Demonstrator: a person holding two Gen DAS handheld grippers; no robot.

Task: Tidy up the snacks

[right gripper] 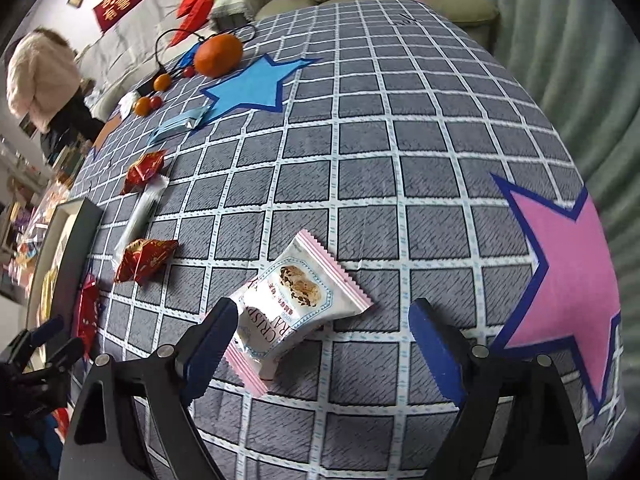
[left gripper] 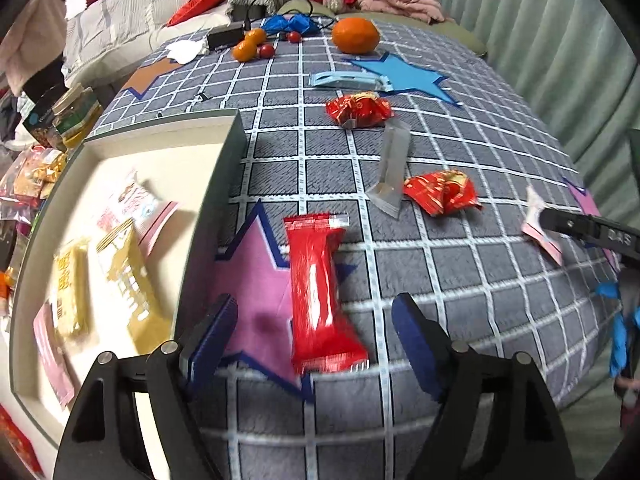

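Right gripper (right gripper: 320, 344) spread over "CRISP" biscuit packet (right gripper: 298, 304); left gripper (left gripper: 312, 344) spread over red wrapper (left gripper: 320, 292).

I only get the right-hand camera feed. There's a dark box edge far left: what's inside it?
Observer: The box holds two yellow packets and some pink-and-white ones.
Operator: What are the other tongs over?
Observer: The left tongs are open above a long red packet lying on a pink star.
Operator: Are my tongs gripping the cookie packet?
Observer: No. The right tongs are open; the cookie packet lies on the cloth between them.
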